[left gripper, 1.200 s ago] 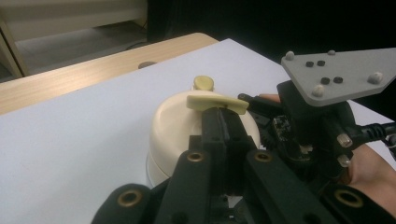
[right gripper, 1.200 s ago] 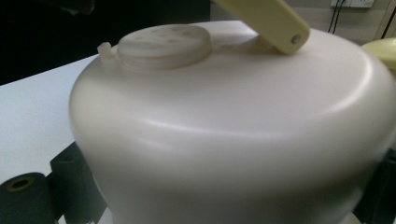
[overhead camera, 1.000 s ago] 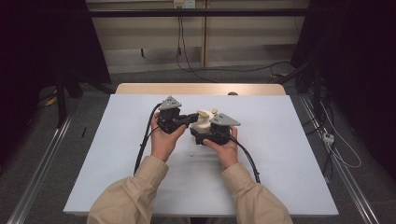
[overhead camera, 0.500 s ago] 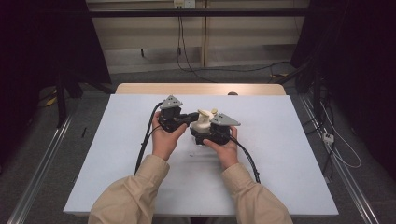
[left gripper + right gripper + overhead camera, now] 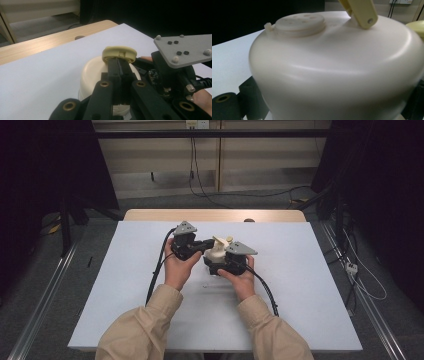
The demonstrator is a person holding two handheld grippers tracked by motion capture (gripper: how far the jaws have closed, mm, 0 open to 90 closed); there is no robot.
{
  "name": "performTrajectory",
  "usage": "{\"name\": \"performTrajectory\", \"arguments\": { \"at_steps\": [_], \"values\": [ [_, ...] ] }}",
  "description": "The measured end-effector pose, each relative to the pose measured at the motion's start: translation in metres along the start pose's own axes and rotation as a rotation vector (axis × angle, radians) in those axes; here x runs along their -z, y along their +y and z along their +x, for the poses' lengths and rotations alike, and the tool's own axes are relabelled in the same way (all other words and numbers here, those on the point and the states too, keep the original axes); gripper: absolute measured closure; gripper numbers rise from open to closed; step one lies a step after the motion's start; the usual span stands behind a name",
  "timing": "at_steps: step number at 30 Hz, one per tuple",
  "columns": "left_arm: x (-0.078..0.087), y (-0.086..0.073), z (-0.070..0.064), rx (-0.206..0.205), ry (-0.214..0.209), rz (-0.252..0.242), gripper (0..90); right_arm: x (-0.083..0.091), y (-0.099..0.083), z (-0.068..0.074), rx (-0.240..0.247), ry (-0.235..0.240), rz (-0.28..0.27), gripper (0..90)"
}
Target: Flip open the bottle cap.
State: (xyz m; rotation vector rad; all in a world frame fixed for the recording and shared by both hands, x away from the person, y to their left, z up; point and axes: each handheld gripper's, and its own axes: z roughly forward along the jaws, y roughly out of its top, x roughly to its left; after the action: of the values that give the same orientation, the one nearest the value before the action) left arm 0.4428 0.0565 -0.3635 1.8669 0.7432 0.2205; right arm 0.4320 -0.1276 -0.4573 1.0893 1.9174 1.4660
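Here I have a cream shaker jar (image 5: 216,253) held between my two grippers near the middle of the white bench (image 5: 300,285), lifted or resting just above its surface; I cannot tell which. My right gripper (image 5: 220,265) clamps the jar's round body, its jaws spread around the wide cream wall that looms close in the right gripper view. My left gripper (image 5: 119,65) has its jaws pinched tight on the edge of the yellow flip cap (image 5: 119,53), which stands swung away from the perforated spout (image 5: 299,23). The step in hand looks to me like working that cap on its hinge (image 5: 362,11), open or shut. To do it well, I judge I should keep the right grip steady and firm so the smooth body does not twist, and move the left along the arc of the hinge, not straight across, since a sideways pull could strain the small pin. The cap's rim is thin, so a light, squarely set pinch should keep it from slipping out.
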Motion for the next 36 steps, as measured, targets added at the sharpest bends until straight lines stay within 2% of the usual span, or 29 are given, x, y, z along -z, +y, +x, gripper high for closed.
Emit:
{"name": "performTrajectory", "arguments": {
  "at_steps": [36],
  "values": [
    [-0.013, 0.01, 0.001, 0.008, 0.005, -0.001, 90.0, 0.0, 0.0, 0.0, -0.002, 0.001, -0.002, 6.5]
  ]
}}
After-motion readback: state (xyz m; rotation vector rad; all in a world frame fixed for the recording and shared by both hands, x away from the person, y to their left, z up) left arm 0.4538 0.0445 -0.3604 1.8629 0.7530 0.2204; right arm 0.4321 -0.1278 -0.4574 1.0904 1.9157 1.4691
